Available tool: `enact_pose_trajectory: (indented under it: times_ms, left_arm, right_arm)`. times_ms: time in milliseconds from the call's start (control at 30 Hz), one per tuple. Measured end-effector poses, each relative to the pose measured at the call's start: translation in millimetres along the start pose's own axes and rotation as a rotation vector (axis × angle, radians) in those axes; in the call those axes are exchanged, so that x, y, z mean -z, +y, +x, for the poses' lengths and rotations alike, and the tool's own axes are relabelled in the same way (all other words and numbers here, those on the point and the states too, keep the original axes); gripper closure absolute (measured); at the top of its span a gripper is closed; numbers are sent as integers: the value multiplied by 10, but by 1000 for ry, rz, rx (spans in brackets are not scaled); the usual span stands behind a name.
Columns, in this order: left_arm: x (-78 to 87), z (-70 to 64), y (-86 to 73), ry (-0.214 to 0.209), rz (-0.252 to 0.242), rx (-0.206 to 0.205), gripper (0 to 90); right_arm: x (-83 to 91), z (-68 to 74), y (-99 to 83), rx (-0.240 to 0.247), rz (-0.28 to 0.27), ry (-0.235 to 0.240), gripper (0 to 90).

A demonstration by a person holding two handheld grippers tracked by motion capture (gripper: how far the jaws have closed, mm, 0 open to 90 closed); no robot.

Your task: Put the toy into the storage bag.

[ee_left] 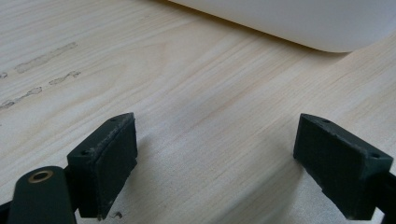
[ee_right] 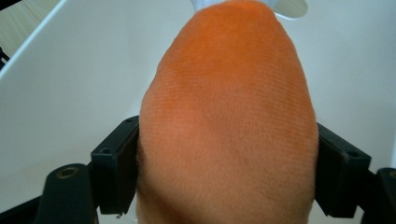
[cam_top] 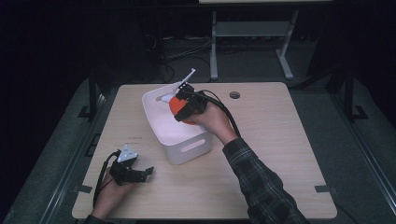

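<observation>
Over the white bin (cam_top: 180,140), right hand-held gripper (cam_top: 183,103) clamping orange, seemingly plush object (ee_right: 224,116)

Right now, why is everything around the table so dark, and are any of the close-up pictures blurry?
High view: light falls on the table alone, so the surrounding floor goes near black. Right gripper view: the orange object sits close, its fuzzy weave sharp, edges softer. Left gripper view: wood grain crisp, the white bin slightly soft.
</observation>
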State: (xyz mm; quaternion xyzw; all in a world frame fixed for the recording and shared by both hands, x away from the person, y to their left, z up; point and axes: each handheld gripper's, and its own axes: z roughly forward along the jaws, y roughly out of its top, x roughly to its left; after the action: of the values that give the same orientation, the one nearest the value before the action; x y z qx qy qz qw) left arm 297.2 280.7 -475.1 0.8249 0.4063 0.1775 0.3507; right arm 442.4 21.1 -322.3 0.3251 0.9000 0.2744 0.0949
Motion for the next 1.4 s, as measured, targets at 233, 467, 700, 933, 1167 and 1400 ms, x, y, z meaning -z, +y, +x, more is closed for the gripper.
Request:
enact_pose_trajectory:
  times_ms: [233, 467, 700, 933, 1167, 1400]
  left_arm:
    - [0, 0, 0, 0, 0, 0, 129]
    - [0, 0, 0, 0, 0, 0, 129]
    - [0, 0, 0, 0, 0, 0, 129]
    - [0, -2, 0, -2, 0, -1, 129]
    - [0, -1, 0, -2, 0, -1, 129]
    - [0, -2, 0, -2, 0, 0, 129]
  right_arm:
    - [-46, -14, -39, -5, 11, 3, 212]
    - [-59, -22, -44, -7, 19, 2, 191]
    - [-52, -21, -39, -6, 7, 7, 139]
    - [19, -18, -39, -2, -7, 8, 138]
    - [159, -56, -87, -5, -27, 2, 139]
    - [321, -134, -179, -8, -41, -11, 139]
